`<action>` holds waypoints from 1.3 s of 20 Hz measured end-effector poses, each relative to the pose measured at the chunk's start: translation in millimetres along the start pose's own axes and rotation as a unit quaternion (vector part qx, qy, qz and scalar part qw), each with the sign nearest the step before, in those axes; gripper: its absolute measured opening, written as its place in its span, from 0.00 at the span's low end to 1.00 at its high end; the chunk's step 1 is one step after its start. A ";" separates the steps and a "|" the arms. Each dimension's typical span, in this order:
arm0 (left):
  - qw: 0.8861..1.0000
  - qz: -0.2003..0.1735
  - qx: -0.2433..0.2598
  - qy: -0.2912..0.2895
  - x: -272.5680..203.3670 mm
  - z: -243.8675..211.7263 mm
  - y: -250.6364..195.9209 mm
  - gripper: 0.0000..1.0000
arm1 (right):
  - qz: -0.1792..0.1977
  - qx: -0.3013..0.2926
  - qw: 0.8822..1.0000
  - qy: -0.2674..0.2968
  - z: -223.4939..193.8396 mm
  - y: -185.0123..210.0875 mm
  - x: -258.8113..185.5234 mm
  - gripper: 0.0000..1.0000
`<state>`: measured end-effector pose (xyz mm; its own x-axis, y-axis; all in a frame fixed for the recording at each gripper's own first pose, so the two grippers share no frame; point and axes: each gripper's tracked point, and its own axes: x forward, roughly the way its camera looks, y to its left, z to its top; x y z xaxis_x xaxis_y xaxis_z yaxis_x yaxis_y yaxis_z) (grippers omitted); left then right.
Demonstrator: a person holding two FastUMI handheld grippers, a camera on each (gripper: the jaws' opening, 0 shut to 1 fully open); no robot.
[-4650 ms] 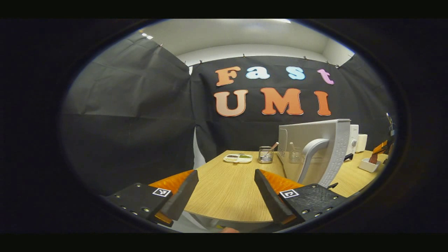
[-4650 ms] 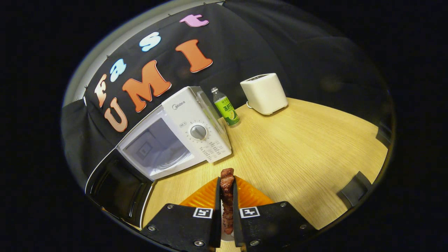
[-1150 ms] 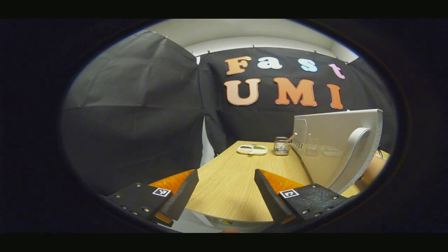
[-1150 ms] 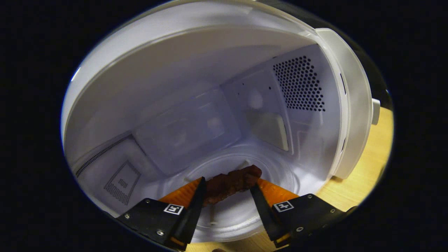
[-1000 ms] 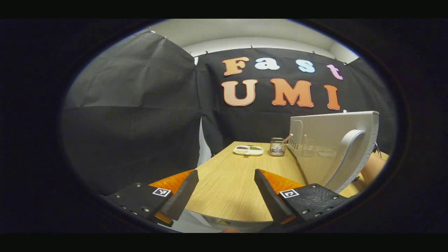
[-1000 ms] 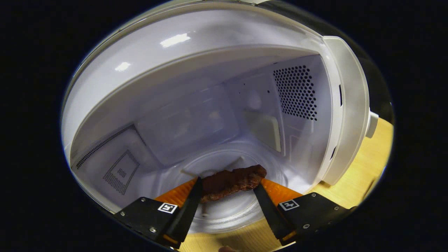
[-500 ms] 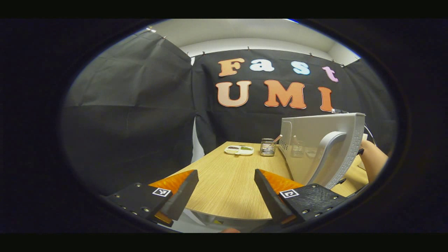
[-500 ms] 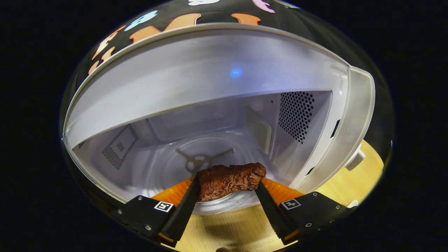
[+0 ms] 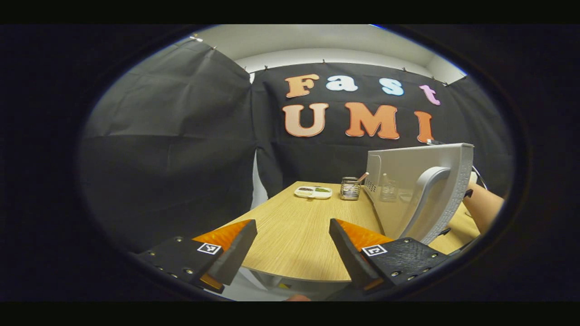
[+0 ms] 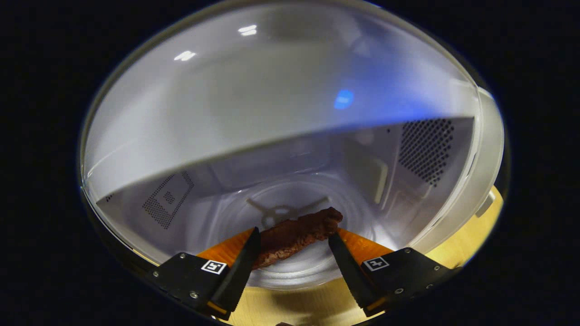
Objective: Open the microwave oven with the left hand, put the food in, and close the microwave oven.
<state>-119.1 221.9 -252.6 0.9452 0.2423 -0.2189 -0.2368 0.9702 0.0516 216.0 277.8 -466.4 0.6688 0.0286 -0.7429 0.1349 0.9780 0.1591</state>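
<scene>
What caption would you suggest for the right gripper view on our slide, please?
Open right tool at the open microwave, the meat lying on its glass turntable.

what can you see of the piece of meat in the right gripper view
The piece of meat is a dark reddish-brown, elongated chunk with a rough, seared-looking surface. It lies slanted, its far end higher toward the right, on the clear glass turntable inside the open microwave. It sits between the spread fingers of the right gripper, which looks open; whether a finger touches it cannot be told.
</scene>
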 end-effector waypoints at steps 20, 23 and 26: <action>1.000 -0.008 -0.008 0.024 22.0 -16.0 -7.1 0.96 | 0.106 0.115 0.981 -0.117 62.3 -9.2 -36.9 0.93; 1.000 -0.012 -0.013 0.024 24.7 -13.1 -11.0 0.96 | 0.091 0.104 0.984 -0.115 59.8 -20.2 -37.8 0.92; 0.999 -0.023 -0.012 0.022 25.3 -11.4 -23.5 0.96 | 0.087 0.091 0.986 -0.107 49.2 -29.3 -43.4 0.91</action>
<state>-92.1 205.2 -270.5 0.9442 0.1970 -0.2640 -0.1994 0.9797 0.0178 219.0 237.7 -406.8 0.8300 0.1300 -0.5424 0.1201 0.9079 0.4015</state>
